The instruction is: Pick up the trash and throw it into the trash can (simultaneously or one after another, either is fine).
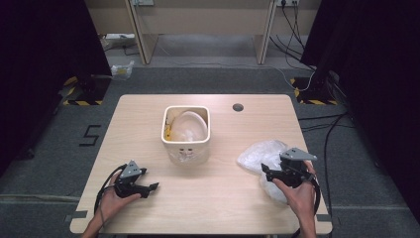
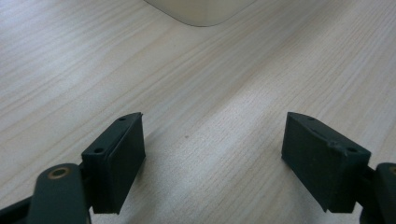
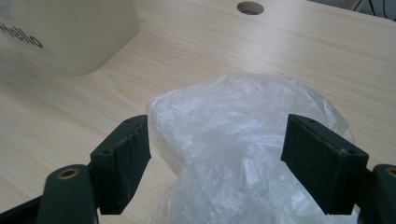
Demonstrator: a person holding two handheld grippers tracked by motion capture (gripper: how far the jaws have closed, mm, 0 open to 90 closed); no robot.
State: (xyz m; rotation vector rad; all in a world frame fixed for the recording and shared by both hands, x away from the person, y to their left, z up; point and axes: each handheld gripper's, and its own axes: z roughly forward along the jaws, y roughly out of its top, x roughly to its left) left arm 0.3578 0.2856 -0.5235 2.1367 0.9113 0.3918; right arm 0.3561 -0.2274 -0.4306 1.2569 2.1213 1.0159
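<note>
A cream square bin stands at the middle of the wooden table, with a clear plastic liner and something yellow inside. A crumpled clear plastic bag lies at the front right. My right gripper sits over it, jaws wide; in the right gripper view the bag bulges up between the two black jaws of that gripper, loose rather than pinched. My left gripper rests at the front left, open over bare wood, with the bin's lower corner ahead of it.
A round cable hole is in the table's far right part. The bin's side carries dark lettering. Beyond the table are grey carpet, a wooden bench, cables and black curtains on both sides.
</note>
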